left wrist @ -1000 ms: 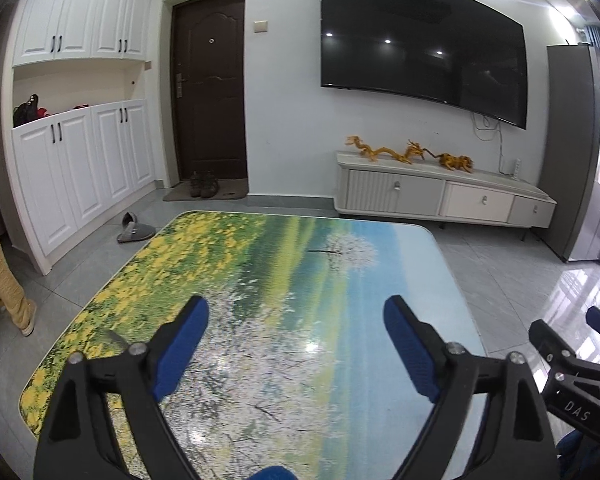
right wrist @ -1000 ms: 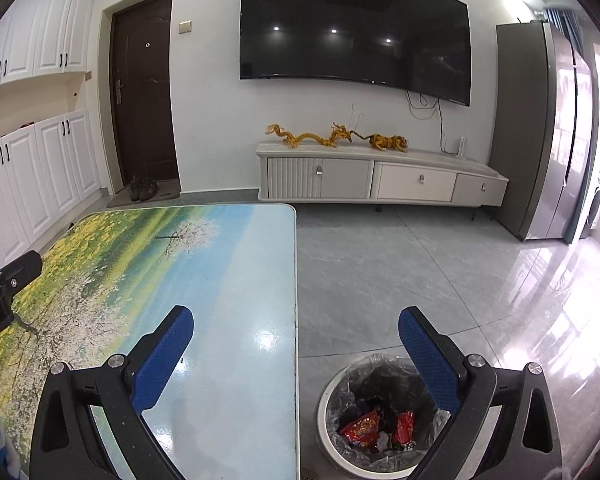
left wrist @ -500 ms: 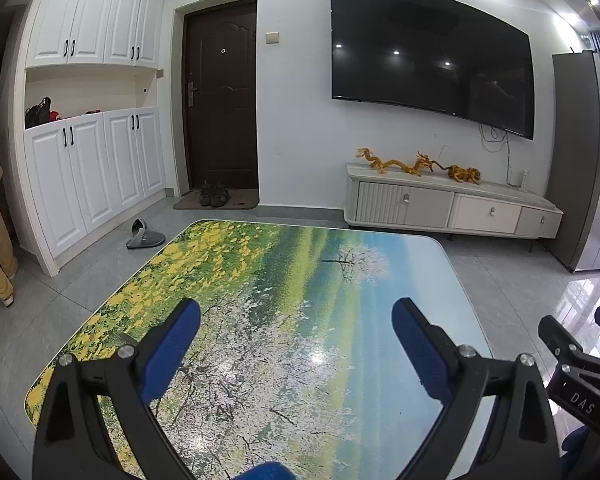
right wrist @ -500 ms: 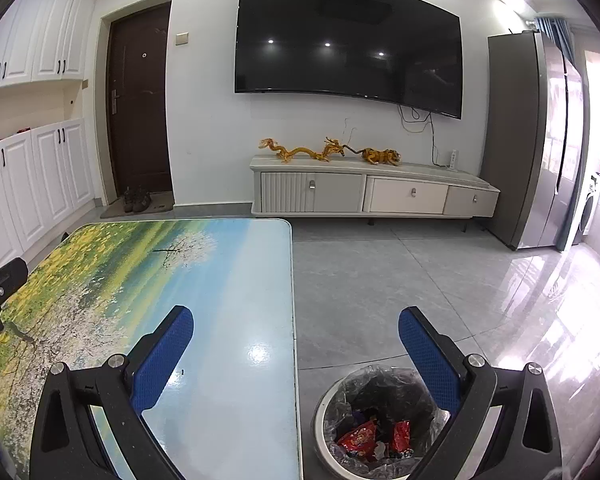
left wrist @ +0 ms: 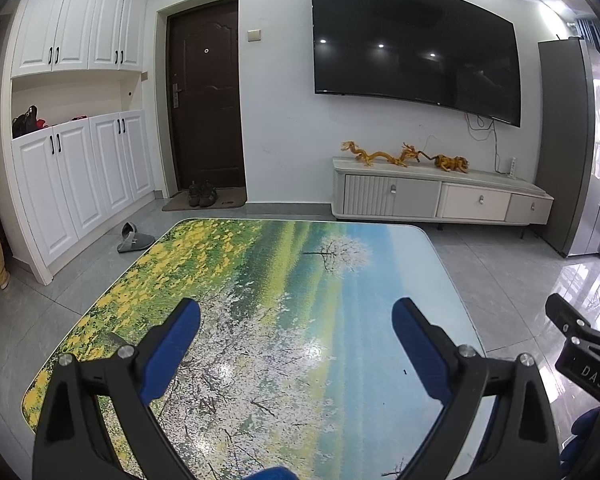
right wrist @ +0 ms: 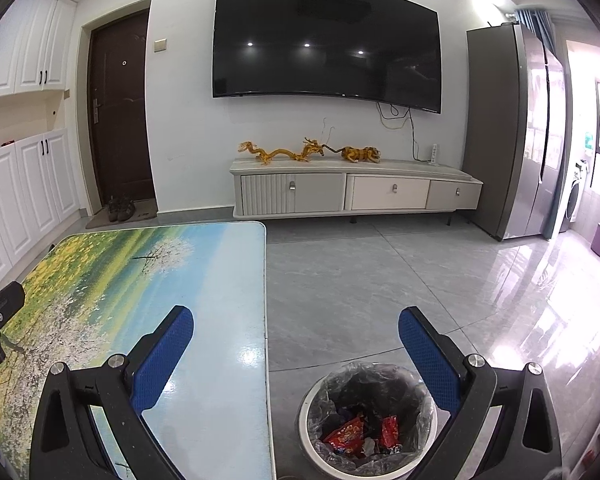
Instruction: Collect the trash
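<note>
A white trash bin [right wrist: 368, 420] lined with a clear bag stands on the floor beside the table's right edge; red wrappers [right wrist: 346, 434] lie inside it. My right gripper [right wrist: 294, 326] hangs open above the table edge and the bin, with nothing between its blue pads. Over the table [left wrist: 284, 288] with the printed landscape top, my left gripper [left wrist: 296, 320] is open and holds nothing. I see no loose trash on the tabletop. The right gripper's black body [left wrist: 584, 356] shows at the right edge of the left wrist view.
A white TV cabinet [right wrist: 352, 192] with golden dragon figures stands against the far wall under a large TV [right wrist: 324, 40]. White cupboards [left wrist: 72, 176], a dark door [left wrist: 206, 100], shoes and a grey slipper [left wrist: 134, 240] are at left. A grey fridge [right wrist: 512, 132] is at right.
Both cameras have tilted up and risen a little, so the far wall shows more. Both grippers stay open and hold nothing.
</note>
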Available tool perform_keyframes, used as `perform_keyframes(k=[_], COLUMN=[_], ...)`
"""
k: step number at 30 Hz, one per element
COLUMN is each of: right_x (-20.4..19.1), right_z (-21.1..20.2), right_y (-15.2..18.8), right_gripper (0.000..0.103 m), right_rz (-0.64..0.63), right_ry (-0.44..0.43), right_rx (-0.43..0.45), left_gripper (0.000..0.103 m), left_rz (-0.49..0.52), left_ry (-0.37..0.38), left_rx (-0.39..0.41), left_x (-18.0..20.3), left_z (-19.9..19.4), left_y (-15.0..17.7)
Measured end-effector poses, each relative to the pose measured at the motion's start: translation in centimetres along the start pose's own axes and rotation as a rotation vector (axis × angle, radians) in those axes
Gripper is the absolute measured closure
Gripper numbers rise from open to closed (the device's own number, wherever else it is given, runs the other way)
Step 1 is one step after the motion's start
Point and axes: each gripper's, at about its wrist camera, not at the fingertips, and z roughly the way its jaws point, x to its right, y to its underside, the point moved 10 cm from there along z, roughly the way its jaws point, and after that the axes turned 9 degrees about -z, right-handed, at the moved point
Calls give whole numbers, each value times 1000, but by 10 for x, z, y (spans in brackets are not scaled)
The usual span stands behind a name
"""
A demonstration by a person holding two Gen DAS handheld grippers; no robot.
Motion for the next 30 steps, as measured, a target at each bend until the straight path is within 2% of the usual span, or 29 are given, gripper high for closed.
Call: perform_keyframes(k=[16, 30], right_x=[9, 9], right_z=[-11, -3], right_y=[-8, 2], right_gripper=[0, 0], right_rz=[14, 24], right_ry=[21, 18], right_rx=[52, 16], left_gripper=[6, 6], left_rz=[7, 8], left_ry=[16, 19], left_rx=[3, -30], left_x=[7, 9], left_z=[-6, 2], left_y=[0, 6])
